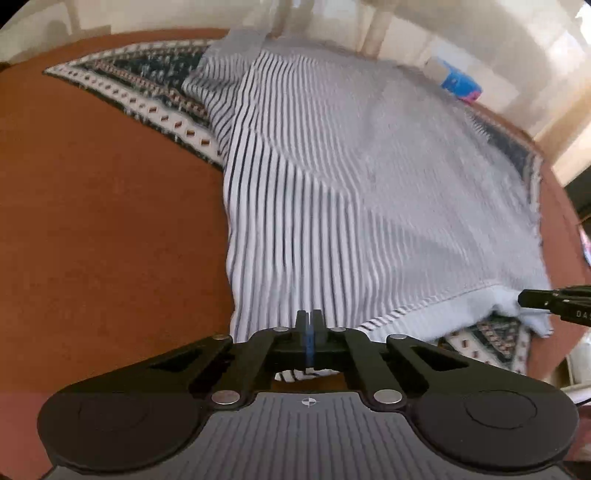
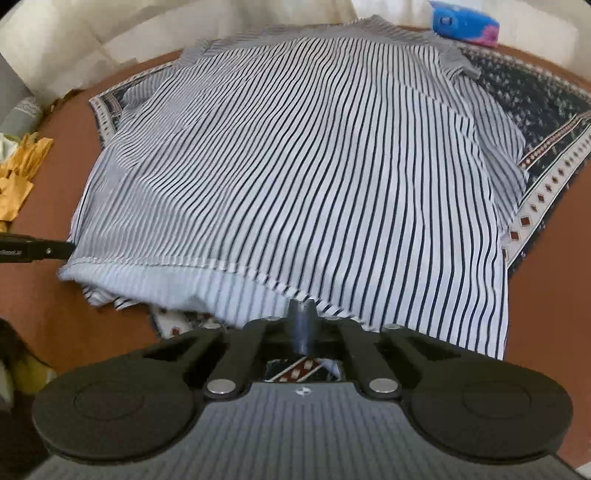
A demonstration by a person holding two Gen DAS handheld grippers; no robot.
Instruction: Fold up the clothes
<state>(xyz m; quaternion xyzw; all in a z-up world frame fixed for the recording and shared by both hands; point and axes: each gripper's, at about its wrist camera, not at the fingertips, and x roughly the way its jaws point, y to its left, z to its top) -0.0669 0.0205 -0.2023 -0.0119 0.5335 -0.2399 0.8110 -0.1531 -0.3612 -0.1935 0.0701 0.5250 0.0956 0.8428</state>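
A white shirt with thin dark stripes (image 1: 332,184) lies spread on a patterned cloth over a brown table; it also shows in the right wrist view (image 2: 295,166). My left gripper (image 1: 309,319) is shut on the shirt's near hem at its left corner. My right gripper (image 2: 303,314) is shut on the same hem further right. Each gripper's tip shows in the other's view: the right one (image 1: 532,300) at the hem's far corner, the left one (image 2: 62,249) at the left edge. The hem is lifted a little off the cloth.
A dark, white and red patterned cloth (image 1: 140,92) lies under the shirt on the brown table (image 1: 110,221). A blue and pink packet (image 2: 465,20) sits at the far edge. Yellow fabric (image 2: 18,173) lies at the left of the right wrist view.
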